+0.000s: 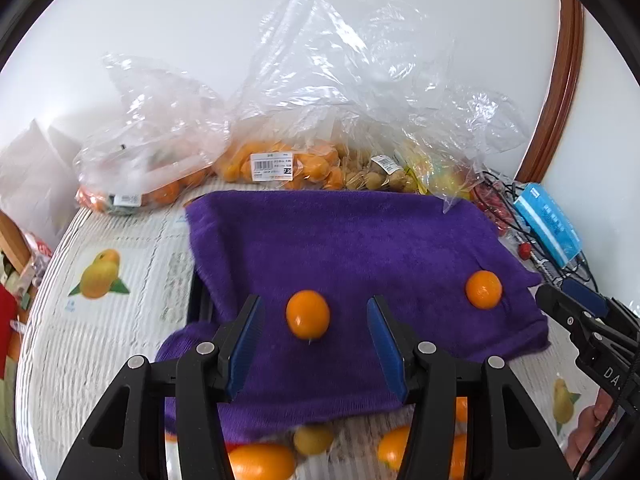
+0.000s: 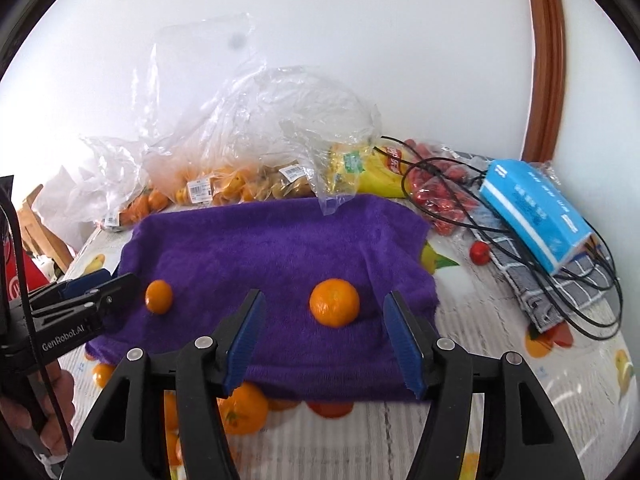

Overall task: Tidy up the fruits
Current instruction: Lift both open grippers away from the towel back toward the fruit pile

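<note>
A purple towel [image 1: 360, 240] covers a raised surface on the table; it also shows in the right wrist view [image 2: 280, 248]. Two small orange fruits lie on it. My left gripper [image 1: 316, 316] is open, its jaws on either side of the smooth left fruit [image 1: 308, 314], without touching it. My right gripper [image 2: 324, 312] is open around the right fruit, a mandarin [image 2: 335, 303]. The mandarin [image 1: 483, 289] and the right gripper's side [image 1: 576, 308] show in the left wrist view. The left fruit [image 2: 159, 296] and left gripper [image 2: 100, 292] show in the right wrist view.
Clear plastic bags of oranges [image 1: 272, 160], small yellow fruit and bananas [image 2: 360, 172] line the back wall. Red tomatoes [image 2: 440, 192], black cables, a blue box [image 2: 536, 216] and a checked cloth lie at the right. Loose oranges [image 2: 240, 408] sit below the towel's front edge.
</note>
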A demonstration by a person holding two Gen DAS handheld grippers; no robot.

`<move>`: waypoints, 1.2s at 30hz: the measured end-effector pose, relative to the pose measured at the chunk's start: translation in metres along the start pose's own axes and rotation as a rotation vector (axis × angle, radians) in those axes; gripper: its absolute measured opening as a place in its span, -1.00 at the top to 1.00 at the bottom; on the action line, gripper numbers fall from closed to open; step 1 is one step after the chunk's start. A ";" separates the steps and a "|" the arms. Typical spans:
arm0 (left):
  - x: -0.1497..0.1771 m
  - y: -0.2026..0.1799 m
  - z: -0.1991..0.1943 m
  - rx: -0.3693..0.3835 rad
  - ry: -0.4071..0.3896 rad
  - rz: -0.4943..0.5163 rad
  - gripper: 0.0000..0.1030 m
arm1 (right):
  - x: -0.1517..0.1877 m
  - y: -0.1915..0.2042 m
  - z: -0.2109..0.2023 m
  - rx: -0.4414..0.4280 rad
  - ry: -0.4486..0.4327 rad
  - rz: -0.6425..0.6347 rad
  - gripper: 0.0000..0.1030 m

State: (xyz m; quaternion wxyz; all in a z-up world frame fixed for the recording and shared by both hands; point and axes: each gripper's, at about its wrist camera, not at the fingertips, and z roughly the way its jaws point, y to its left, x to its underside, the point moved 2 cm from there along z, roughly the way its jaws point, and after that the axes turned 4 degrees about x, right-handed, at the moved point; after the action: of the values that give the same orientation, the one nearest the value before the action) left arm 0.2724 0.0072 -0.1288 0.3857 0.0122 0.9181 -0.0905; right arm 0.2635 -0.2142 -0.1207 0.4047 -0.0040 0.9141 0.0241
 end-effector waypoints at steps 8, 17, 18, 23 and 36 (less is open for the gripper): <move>0.022 0.008 -0.039 -0.001 -0.019 -0.005 0.02 | 0.029 0.004 -0.033 0.030 0.056 0.059 -0.19; 0.051 0.008 -0.076 -0.016 -0.004 0.056 0.01 | 0.069 0.026 -0.068 0.028 0.107 0.026 -0.19; 0.053 0.009 -0.078 -0.015 0.002 0.055 0.01 | 0.072 0.026 -0.069 0.034 0.117 0.027 -0.19; 0.066 0.014 -0.090 -0.019 0.017 0.046 0.01 | 0.084 0.026 -0.082 0.035 0.126 0.048 -0.19; 0.081 0.020 -0.089 -0.020 0.025 0.016 -0.21 | 0.091 0.033 -0.093 0.006 0.079 0.016 -0.19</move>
State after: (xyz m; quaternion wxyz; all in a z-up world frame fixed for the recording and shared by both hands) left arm 0.1540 0.0390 -0.1284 0.3751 0.0169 0.9235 -0.0780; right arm 0.1328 -0.1846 -0.1239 0.3683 0.0038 0.9294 0.0246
